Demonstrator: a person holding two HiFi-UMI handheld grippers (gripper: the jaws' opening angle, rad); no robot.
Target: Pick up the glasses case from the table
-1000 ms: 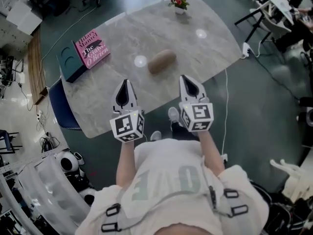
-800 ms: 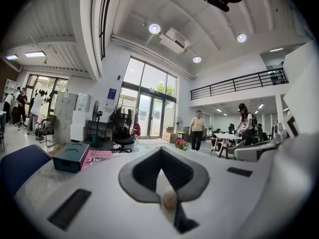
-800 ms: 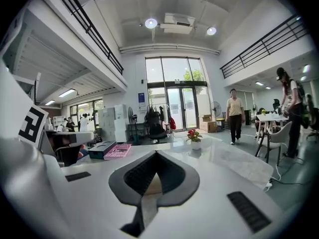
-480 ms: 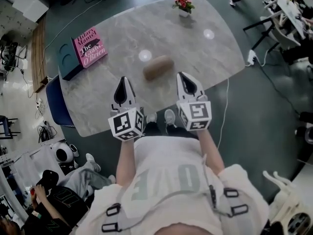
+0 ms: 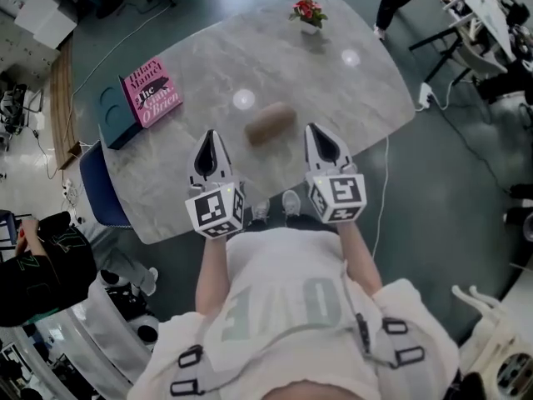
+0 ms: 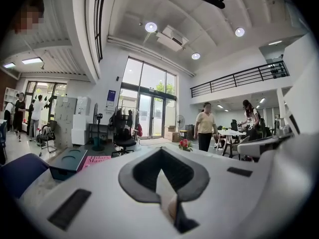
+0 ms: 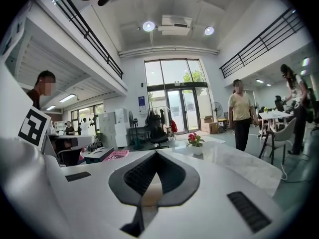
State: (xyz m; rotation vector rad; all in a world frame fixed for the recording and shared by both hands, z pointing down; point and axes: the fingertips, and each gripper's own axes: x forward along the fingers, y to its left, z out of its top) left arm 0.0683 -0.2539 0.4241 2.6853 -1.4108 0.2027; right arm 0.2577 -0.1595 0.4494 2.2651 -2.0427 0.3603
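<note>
The brown oval glasses case (image 5: 271, 123) lies near the front of the grey marble table (image 5: 350, 98) in the head view. My left gripper (image 5: 211, 141) hovers over the table's front edge, just to the case's near left, its jaws together in a point. My right gripper (image 5: 321, 137) hangs to the case's near right, also shut and empty. The case lies between the two tips and a little beyond them, touched by neither. In the left gripper view the shut jaws of the left gripper (image 6: 160, 151) cover the case, as do those of the right gripper (image 7: 156, 156) in the right gripper view.
A pink book (image 5: 151, 99) rests on a teal box (image 5: 115, 117) at the table's left end. A small pot of red flowers (image 5: 307, 12) stands at the far edge. A blue chair (image 5: 98, 186) sits by the left corner. People stand beyond the table.
Both grippers have come forward toward the table, so the case now lies closer, between their tips. A seated person in black has come into view at the lower left.
</note>
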